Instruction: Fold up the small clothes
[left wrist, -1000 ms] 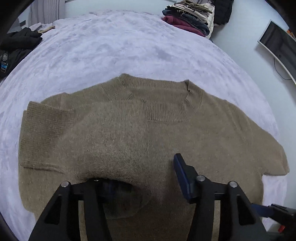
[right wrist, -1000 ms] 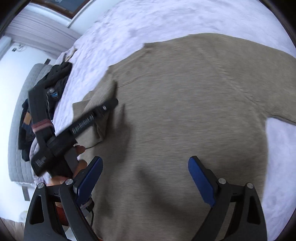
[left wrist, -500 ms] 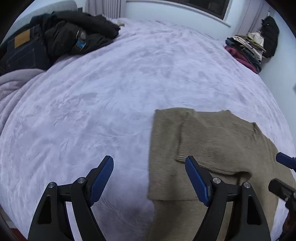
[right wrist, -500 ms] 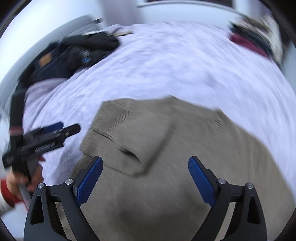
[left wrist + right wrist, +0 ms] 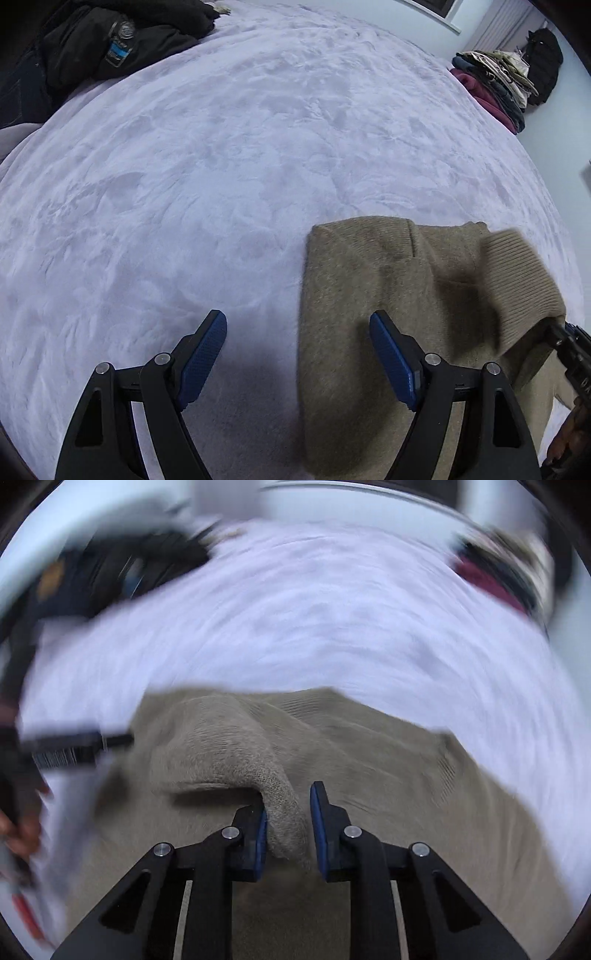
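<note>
Right gripper point(image 5: 286, 816) pinches sweater point(image 5: 388, 314) fold, lifted over sweater body; left gripper point(image 5: 297, 350) open, straddling sweater's left edge, holding nothing.

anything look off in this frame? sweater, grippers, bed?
Nothing damaged or spilled. The tan sweater is mid-fold: its ribbed edge is lifted off the bed, pinched in the right gripper. The left gripper is open and empty, straddling the sweater's left edge. The right wrist view is motion-blurred.
</note>
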The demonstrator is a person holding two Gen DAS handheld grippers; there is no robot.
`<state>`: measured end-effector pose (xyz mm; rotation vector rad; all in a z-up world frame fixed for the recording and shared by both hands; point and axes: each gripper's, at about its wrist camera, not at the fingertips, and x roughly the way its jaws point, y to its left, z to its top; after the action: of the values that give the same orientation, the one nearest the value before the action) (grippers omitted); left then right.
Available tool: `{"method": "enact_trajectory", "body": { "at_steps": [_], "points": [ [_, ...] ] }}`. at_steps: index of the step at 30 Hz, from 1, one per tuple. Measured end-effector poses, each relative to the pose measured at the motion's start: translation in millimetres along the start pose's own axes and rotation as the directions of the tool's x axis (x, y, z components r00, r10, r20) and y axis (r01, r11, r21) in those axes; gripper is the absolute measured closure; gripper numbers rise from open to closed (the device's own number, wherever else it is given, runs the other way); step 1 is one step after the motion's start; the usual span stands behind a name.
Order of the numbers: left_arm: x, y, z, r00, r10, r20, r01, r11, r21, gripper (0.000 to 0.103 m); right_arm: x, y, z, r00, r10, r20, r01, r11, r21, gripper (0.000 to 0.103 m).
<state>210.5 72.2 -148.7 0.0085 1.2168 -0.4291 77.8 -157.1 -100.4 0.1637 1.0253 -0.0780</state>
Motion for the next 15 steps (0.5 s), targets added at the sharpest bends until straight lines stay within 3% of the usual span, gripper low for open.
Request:
{"method": "enact_trajectory", "body": {
  "at_steps": [2,3,4,5,6,7,9,10,12,13,14,15],
  "points": [
    [8.4,-3.9,8.2,0.999,-0.013,-0.031,0.013,1.000,0.008,0.022,-10.8,-51.5,-11.3,0.999,0.030,0.022,-0.034,0.974,0.224,0.080],
    [13.4,-4.9,11.9,0.999,-0.017,-0.045,0.017,1.000,0.005,0.022,-12.7,-80.9,-23.7,0.997,0.072,0.031,-0.079,0.932,0.353,0.079],
    [15.8,-6.0,14.4,0.998,-0.028,-0.050,0.028,1.000,0.002,0.022,-9.5,-106.2,-37.8,0.992,0.128,0.020,-0.123,0.879,0.461,0.071],
    [17.9,-6.8,17.1,0.998,-0.041,-0.050,0.041,0.999,-0.004,0.022,-5.9,-119.7,-46.5,0.988,0.151,0.006,-0.133,0.845,0.517,0.053],
    [19.9,-7.3,19.3,0.998,-0.049,-0.050,0.048,0.999,-0.012,0.022,-4.8,-136.7,-60.6,0.986,0.169,-0.008,-0.132,0.799,0.586,0.044],
    [21.9,-7.6,20.8,0.997,-0.053,-0.053,0.052,0.998,-0.022,0.023,-7.6,-142.9,-68.6,0.983,0.184,0.001,-0.147,0.779,0.609,0.037],
    [24.5,-6.9,23.1,0.997,-0.061,-0.049,0.059,0.998,-0.037,0.030,-13.4,-154.4,-78.2,0.972,0.231,0.053,-0.210,0.738,0.642,0.037],
    [25.7,-8.0,23.5,0.997,-0.056,-0.048,0.054,0.998,-0.032,0.046,-16.1,-156.3,-79.0,0.968,0.241,0.067,-0.226,0.730,0.645,0.037],
    [29.0,-9.9,26.3,0.998,-0.046,-0.053,0.044,0.999,-0.023,0.064,-12.7,-162.4,-75.2,0.965,0.251,0.072,-0.235,0.713,0.660,0.037],
    [28.4,-10.8,26.8,0.997,-0.056,-0.052,0.054,0.998,-0.025,0.078,-7.6,-167.3,-74.7,0.965,0.253,0.067,-0.229,0.693,0.684,0.037],
    [27.2,-11.6,27.4,0.998,-0.051,-0.049,0.049,0.998,-0.026,0.083,0.4,-172.8,-74.1,0.962,0.263,0.073,-0.235,0.662,0.712,0.042],
    [24.8,-13.5,28.1,0.999,-0.031,-0.041,0.030,0.999,-0.022,0.083,6.2,-178.4,-75.6,0.955,0.282,0.094,-0.255,0.615,0.746,0.054]
  ]
}}
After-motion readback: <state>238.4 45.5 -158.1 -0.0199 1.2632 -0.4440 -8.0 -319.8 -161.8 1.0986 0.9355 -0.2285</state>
